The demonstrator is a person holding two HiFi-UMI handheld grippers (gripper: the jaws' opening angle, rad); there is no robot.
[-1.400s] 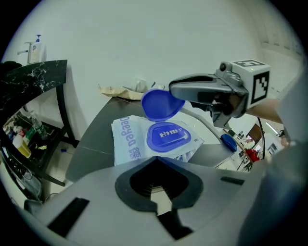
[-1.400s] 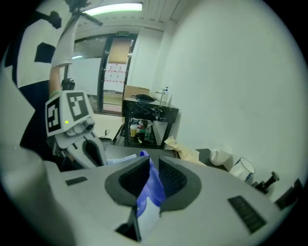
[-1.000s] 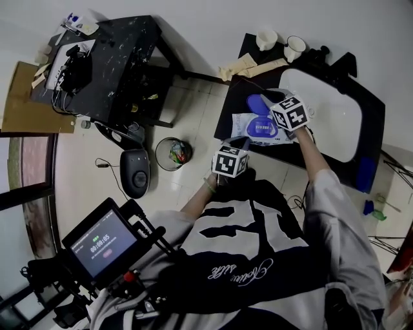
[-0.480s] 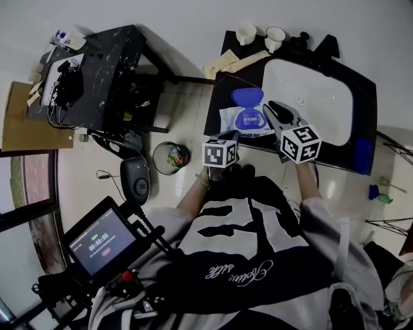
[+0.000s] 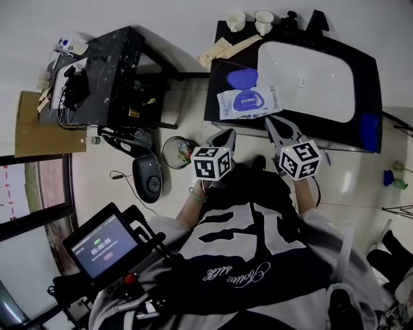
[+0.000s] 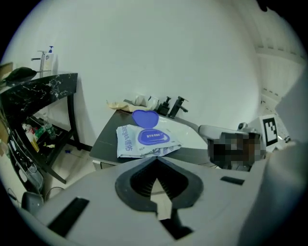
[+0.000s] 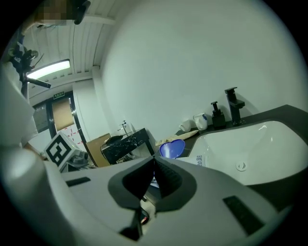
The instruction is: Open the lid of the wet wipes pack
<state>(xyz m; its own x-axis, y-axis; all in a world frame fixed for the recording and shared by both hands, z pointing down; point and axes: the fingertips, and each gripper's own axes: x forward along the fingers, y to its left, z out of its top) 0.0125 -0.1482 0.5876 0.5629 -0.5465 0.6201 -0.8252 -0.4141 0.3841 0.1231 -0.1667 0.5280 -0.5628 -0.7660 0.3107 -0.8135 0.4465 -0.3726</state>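
The wet wipes pack (image 5: 250, 103) lies on the dark counter left of the sink, and its blue lid (image 5: 242, 78) is flipped open toward the wall. In the left gripper view the pack (image 6: 144, 141) sits ahead, its lid (image 6: 145, 117) raised behind the blue opening. The right gripper view shows the raised lid (image 7: 172, 148) past the jaws. My left gripper (image 5: 228, 134) and right gripper (image 5: 271, 122) hover off the counter's front edge, clear of the pack. On both grippers the jaws are shut with nothing in them.
A white sink basin (image 5: 310, 77) fills the counter's right part, with a black faucet (image 5: 288, 18) and two cups (image 5: 235, 19) at the back. On the floor at left are a waste bin (image 5: 177, 151) and a black marble table (image 5: 110, 71).
Both grippers have drawn back from the pack toward the person. The right one was at the lid a second ago and is now off it; the lid stays open.
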